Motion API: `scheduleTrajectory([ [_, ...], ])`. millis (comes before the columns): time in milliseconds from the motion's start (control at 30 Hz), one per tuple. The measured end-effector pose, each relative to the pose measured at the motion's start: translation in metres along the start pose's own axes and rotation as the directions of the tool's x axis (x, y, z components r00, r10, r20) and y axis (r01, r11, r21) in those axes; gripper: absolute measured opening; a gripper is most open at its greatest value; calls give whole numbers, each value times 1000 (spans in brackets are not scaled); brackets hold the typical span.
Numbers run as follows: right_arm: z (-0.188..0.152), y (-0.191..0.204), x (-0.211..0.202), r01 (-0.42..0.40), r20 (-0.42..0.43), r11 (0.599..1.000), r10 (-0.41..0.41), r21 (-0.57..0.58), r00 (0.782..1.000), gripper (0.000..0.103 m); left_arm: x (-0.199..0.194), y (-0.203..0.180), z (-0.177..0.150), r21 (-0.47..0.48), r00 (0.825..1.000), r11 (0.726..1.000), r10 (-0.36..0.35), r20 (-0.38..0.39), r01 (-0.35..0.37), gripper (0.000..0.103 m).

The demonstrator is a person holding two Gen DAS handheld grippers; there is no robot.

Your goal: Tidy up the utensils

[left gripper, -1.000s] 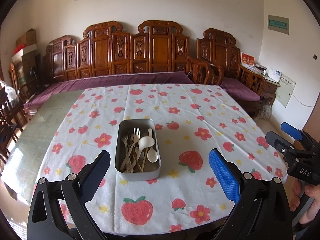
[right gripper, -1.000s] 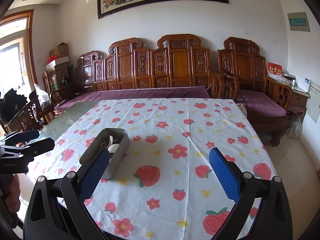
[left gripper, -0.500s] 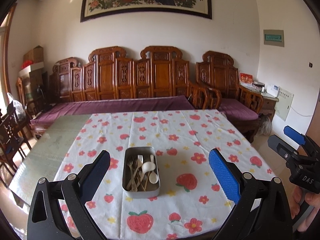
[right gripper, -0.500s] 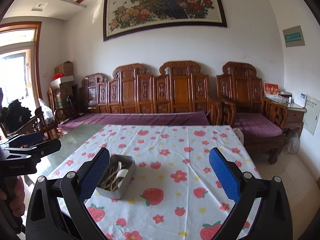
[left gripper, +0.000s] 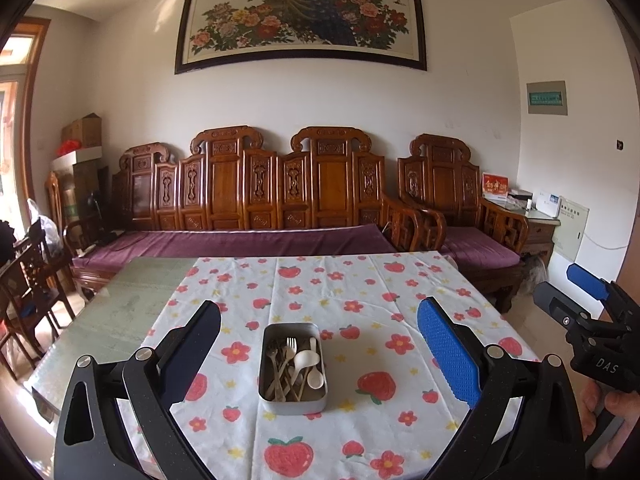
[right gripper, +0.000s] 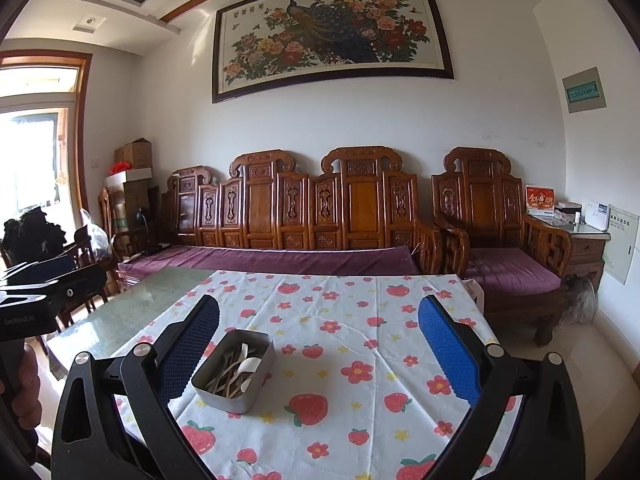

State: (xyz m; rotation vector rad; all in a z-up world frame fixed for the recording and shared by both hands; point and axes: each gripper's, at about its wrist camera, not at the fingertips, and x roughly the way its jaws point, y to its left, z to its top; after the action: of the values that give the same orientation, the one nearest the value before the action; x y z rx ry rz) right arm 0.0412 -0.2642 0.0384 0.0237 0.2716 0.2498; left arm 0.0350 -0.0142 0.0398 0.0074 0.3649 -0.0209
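Jaws of left gripper [left gripper: 319, 354] and right gripper [right gripper: 319, 354] spread wide, holding nothing, hovering clear above the near edge of the worktop [left gripper: 132, 312].

Rectangular metal tin [left gripper: 293, 368] resting on the strawberry-and-flower tablecloth [left gripper: 360, 292], near the front edge. Long axis running away from the left camera toward the carved wooden sofa [left gripper: 280, 196]; from the right camera, angled from lower left to upper right [right gripper: 233, 372]. Inside the tin: metal forks [left gripper: 285, 354] lying lengthwise with tines toward the far end, alongside white plastic spoons [left gripper: 306, 360], one bowl near the middle, one bowl nearer the front right corner. All utensils piled loosely together, overlapping.

Compared with a second ago: both cameras pulled back and raised, tin smaller and lower in view, peacock painting [left gripper: 300, 20] now fully visible on the wall, ceiling showing. Tin and contents unmoved on the cloth. Jaws as wide as before.
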Motion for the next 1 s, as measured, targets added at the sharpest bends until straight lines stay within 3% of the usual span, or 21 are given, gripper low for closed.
scheduleTrajectory([
  [1000,-9,-3,10,7,-18,1000,-7,-1,1000,100,1,-1,-9,4,1000,1000,5,-3,-5,95],
])
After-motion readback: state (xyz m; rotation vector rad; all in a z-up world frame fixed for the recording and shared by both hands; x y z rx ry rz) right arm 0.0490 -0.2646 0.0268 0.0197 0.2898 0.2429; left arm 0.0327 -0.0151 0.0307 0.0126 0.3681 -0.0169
